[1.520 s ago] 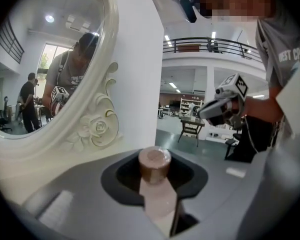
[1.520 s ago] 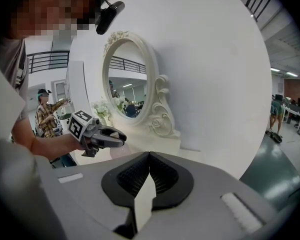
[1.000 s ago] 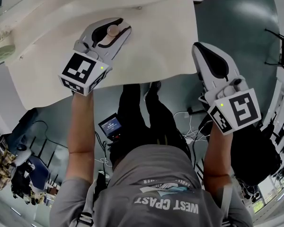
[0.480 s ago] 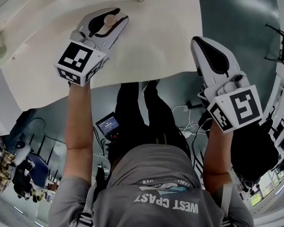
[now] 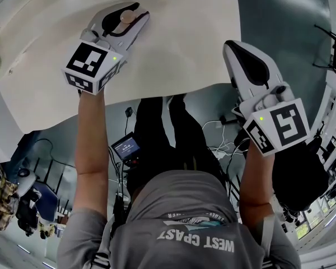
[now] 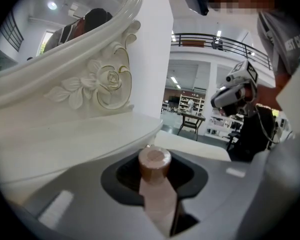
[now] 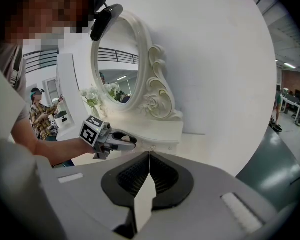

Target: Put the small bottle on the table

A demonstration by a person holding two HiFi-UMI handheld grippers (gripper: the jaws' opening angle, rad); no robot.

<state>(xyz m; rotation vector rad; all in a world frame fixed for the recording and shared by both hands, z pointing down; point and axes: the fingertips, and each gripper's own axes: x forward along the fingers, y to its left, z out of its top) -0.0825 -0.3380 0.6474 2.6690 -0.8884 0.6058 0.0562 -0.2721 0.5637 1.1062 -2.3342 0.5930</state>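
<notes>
While I held the small bottle (image 6: 157, 186) pinched between the jaws of my left gripper (image 5: 135, 11), its brown cap uppermost and its pale body down between the pads, it hung over the far left part of the white tabletop (image 5: 179, 55). That put it close to the back edge, where the raised ledge (image 6: 90, 134) under the carved mirror (image 7: 115, 64) began. I could not tell whether its base had met the surface. As I judged it, the step in hand was the set-down, and doing it well meant bringing the bottle straight down, short of that ledge, with the base flat rather than on one edge. So slim a bottle would likely topple if I let go early, so the jaws ought to part only once the tabletop carried it, then draw back along their own line without brushing the cap. My left forearm (image 5: 92, 144) reached out over the near edge, and the gripper slanted gently downward. My right gripper (image 5: 233, 46) was closed on nothing, its jaws pressed together. It slanted downward past the tabletop's right edge, over the grey floor (image 5: 280, 15) and well apart from the bottle.
</notes>
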